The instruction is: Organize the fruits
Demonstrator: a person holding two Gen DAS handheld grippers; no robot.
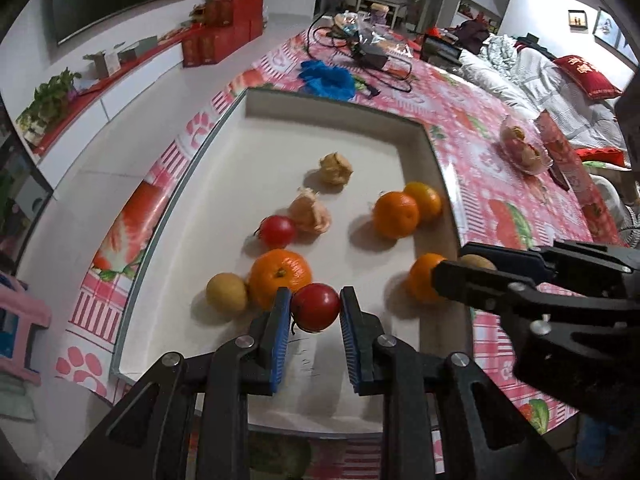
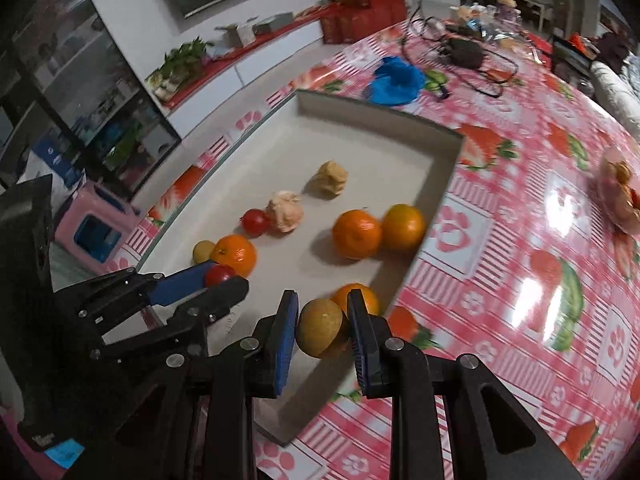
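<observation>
Pink-checked bench [image 2: 520, 240] carries a white tray [image 1: 340, 108]; left tongs [image 1: 315, 307] pinch a tomato [image 1: 316, 306], right tongs [image 2: 322, 327] pinch a yellow-brown fruit [image 2: 320, 326], each probably needing setting beside its kind at twelve o'clock.

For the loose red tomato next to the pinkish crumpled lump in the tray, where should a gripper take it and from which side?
Grip the red tomato across its round middle, coming down from above. The pinkish lump touches its far right side and the big orange sits close in front, so set the fingers along the free line, near right to far left. The tray floor there looks bare.
</observation>
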